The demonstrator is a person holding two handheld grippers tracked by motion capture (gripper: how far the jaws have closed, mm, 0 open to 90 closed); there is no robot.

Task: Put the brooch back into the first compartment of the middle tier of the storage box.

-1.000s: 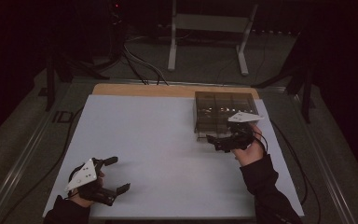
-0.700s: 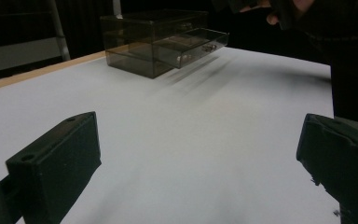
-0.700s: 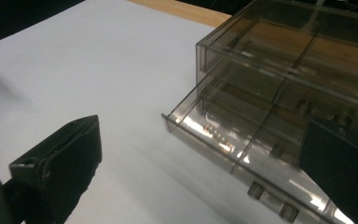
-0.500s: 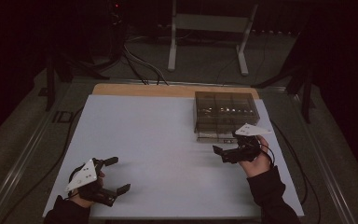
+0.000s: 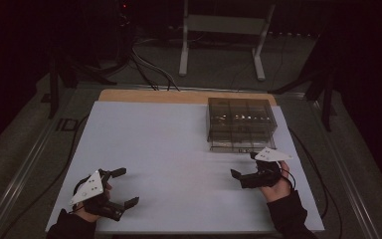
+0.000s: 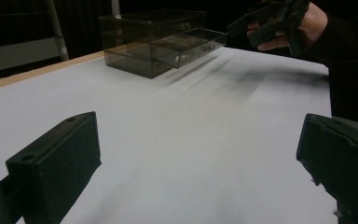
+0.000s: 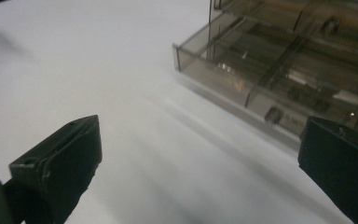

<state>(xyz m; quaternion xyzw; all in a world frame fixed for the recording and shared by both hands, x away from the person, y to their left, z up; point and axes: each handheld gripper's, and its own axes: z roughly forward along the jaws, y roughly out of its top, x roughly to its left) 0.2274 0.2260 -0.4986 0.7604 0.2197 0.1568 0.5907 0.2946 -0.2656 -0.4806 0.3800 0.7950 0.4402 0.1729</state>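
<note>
Room: dark, with a pale metal stand (image 5: 219, 30) and loose cables on the floor beyond the table.
Surface: wide white tabletop (image 5: 169, 149) with a bare wooden strip along its far edge.
Organiser: smoky translucent plastic drawer box (image 5: 241, 119) at the far right of the tabletop; in the left gripper view its lower drawer (image 6: 193, 42) stands pulled out toward the person, and the right gripper view shows divided compartments with small metal parts inside, too blurred to name.
Right gripper (image 5: 243, 169): black jaws spread wide, holding nothing, just in front of the box and slightly to its right, apart from the drawer front.
Left gripper (image 5: 124, 188): jaws also wide apart and empty, low at the near left corner, well apart from the box.
Key relation: the drawer lies ahead of the right gripper, its long front edge running across the table; the right hand is much the nearer.
</note>
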